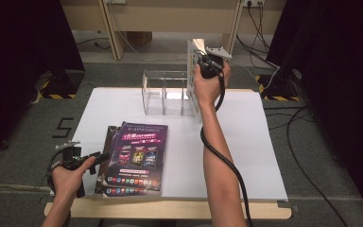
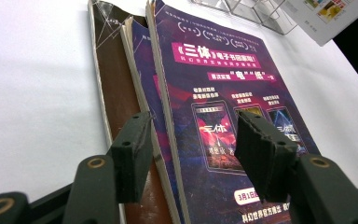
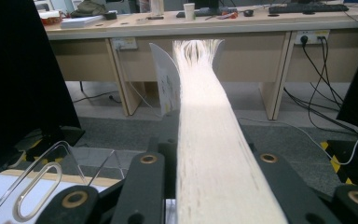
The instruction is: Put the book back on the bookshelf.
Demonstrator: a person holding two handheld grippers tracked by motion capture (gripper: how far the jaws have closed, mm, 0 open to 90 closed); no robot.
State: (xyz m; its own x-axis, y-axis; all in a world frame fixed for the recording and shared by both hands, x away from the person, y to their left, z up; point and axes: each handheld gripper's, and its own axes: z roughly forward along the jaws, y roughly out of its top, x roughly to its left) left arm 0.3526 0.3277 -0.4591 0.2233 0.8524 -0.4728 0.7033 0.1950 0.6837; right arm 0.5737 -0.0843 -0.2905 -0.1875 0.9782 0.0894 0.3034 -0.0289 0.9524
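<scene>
Black jaws of our left gripper (image 2: 191, 154) rise from the bottom of the left gripper view, standing wide apart with nothing pinched, just above the stack of magazines (image 2: 200, 121). In the high view that gripper (image 1: 87, 158) sits at the lower left, beside the left edge of the stack (image 1: 134, 158), which lies flat near the front edge of the white table (image 1: 255, 156).

Our right gripper (image 1: 207, 60) is up in the upper middle of the high view, closed on a white booklet (image 1: 194, 71) held upright on edge. In the right gripper view the jaws clamp the booklet (image 3: 209, 154) between them, its pages fanning out at the top of the frame.

Just left of the booklet stands a clear plastic rack (image 1: 168, 97) near the table's far edge; its curved wall (image 3: 42, 177) shows at the lower left of the right gripper view. The booklet hangs at the rack's right end, close against it; whether they touch we cannot tell.

Bare table lies to the right of the arm and between rack and stack. Cables (image 1: 307, 156) trail on the floor at the right.
</scene>
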